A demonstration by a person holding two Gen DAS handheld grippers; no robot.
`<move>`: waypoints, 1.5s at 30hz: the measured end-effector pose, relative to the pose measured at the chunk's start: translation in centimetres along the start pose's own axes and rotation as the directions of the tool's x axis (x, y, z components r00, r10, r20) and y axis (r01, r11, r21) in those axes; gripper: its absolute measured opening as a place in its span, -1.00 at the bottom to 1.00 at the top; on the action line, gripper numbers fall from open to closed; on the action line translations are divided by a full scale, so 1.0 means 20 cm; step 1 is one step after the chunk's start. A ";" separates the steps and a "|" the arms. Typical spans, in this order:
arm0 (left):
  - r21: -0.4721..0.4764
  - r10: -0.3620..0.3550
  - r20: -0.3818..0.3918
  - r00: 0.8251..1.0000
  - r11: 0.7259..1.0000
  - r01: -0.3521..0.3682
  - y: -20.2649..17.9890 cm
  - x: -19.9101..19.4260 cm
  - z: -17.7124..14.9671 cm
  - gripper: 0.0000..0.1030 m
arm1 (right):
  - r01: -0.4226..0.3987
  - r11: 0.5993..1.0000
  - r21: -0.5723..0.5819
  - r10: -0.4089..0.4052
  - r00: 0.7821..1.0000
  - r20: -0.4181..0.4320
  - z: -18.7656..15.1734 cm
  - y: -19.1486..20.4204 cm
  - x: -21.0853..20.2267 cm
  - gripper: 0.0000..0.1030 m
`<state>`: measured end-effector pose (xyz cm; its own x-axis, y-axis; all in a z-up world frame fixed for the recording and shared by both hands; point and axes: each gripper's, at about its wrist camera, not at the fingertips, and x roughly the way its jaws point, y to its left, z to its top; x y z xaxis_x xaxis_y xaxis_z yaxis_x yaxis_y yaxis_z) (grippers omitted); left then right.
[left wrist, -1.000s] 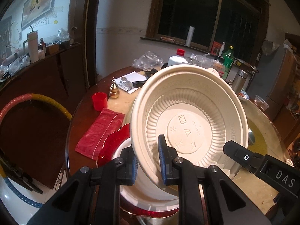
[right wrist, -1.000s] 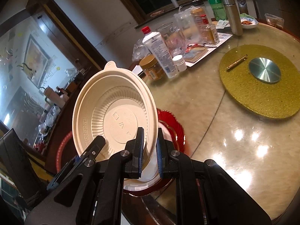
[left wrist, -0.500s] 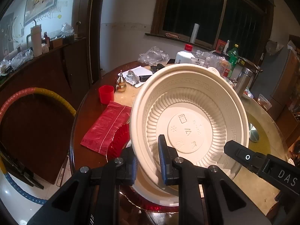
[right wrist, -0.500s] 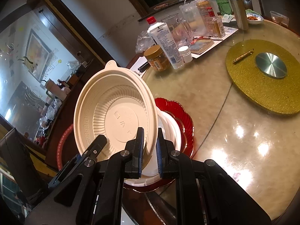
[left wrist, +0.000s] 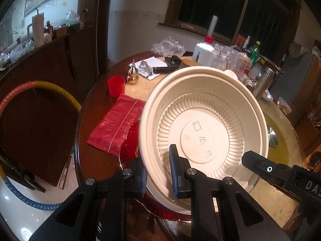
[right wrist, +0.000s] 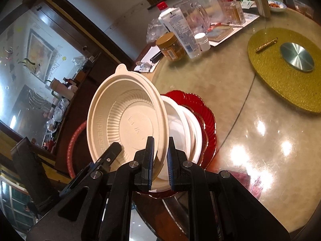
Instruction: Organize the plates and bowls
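While both grippers held it by the rim, the bowl (left wrist: 204, 128) had come lower and closer to the pile than a second before, tipped up on its edge with its inside facing the cameras. The left gripper (left wrist: 158, 172) was pinched shut on the near rim, one pad inside and one outside. The right gripper (right wrist: 160, 158) was pinched shut on the rim too. That likely meant the bowl was about to be set on the pile, so this step looked almost done. The pile sat at the near edge of the table (right wrist: 250, 140). I counted one tan bowl in the air, two white dishes (right wrist: 186, 124), maybe more, stacked under it, and one red plate (right wrist: 204, 112) at the bottom. To the left lay one red bag (left wrist: 116, 124) and, farther off, one red cup (left wrist: 116, 85).
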<state>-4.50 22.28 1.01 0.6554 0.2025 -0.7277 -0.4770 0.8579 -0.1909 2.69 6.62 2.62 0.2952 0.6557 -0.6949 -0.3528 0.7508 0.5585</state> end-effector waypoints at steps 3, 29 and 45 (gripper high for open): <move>-0.011 -0.012 -0.031 0.999 1.000 0.012 0.02 0.02 0.00 -0.64 | -0.023 1.000 0.015 0.024 1.000 -0.017 0.01 -0.01 0.00 -0.77; 0.036 0.033 -0.072 0.997 0.999 -0.031 0.04 0.07 -0.02 -0.64 | -0.051 0.998 0.049 0.055 0.995 -0.084 -0.01 -0.06 0.07 -0.77; 0.058 0.046 -0.072 0.996 0.997 -0.042 0.03 0.07 -0.04 -0.63 | -0.047 0.997 0.063 0.054 0.993 -0.105 -0.03 -0.06 0.06 -0.75</move>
<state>-4.28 22.80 -0.64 0.5885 0.2073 -0.7814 -0.4693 0.8746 -0.1215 3.04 6.41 0.82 0.1812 0.6831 -0.7075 -0.3097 0.7224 0.6182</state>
